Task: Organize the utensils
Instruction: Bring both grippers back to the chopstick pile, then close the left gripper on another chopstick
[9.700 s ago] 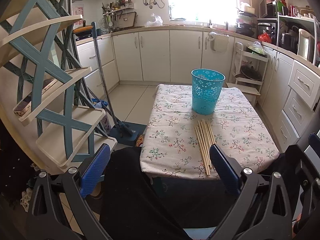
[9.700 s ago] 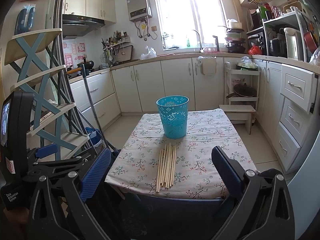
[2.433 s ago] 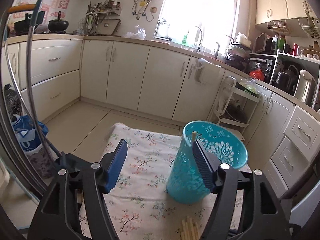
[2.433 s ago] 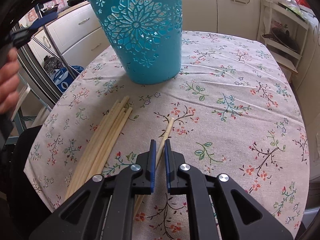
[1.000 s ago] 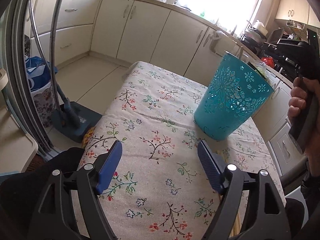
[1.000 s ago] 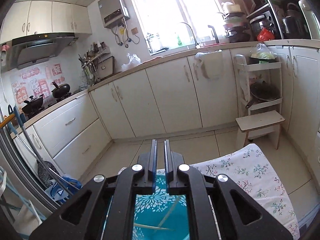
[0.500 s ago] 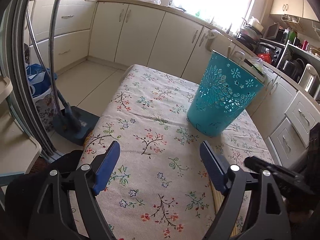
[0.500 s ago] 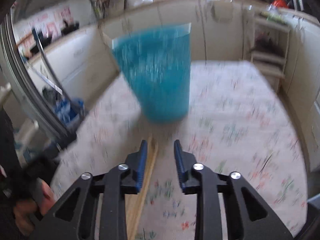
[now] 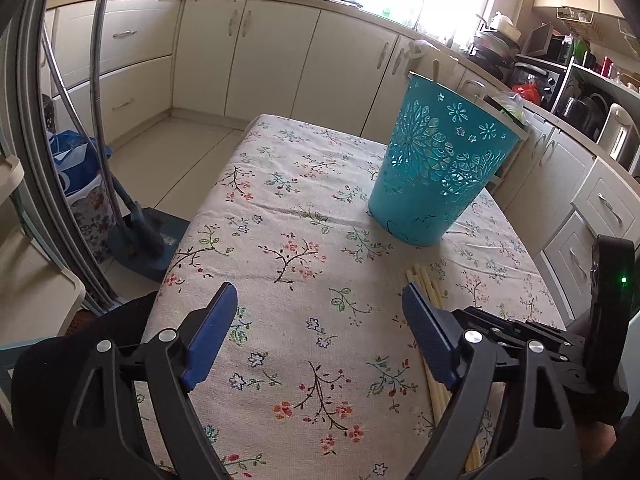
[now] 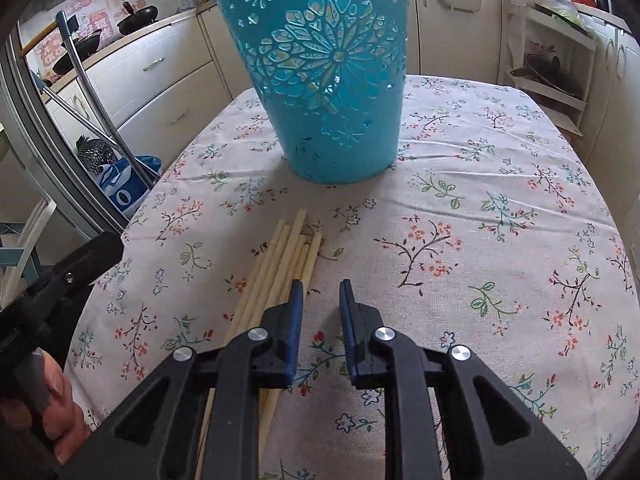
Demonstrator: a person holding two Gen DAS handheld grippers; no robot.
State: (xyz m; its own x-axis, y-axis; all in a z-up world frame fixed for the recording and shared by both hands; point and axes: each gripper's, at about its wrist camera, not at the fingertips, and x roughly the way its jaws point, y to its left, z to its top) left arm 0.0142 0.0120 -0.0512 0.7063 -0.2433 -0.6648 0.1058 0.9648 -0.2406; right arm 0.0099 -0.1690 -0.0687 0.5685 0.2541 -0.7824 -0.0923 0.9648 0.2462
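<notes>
A teal cut-out basket stands upright on the floral tablecloth; it also shows in the left wrist view, with a chopstick tip poking above its rim. A bundle of wooden chopsticks lies on the cloth in front of the basket, also visible in the left wrist view. My right gripper is partly open and empty, low over the cloth just right of the bundle. My left gripper is wide open and empty above the cloth, left of the chopsticks.
Cream kitchen cabinets line the back wall. A mop and blue bag stand on the floor left of the table. A white shelf unit stands behind the table at right. Drawers sit close to the table's right side.
My right gripper dropped from above the basket to the cloth beside the chopstick bundle and opened partly. My left gripper stayed wide open, shifting slightly.
</notes>
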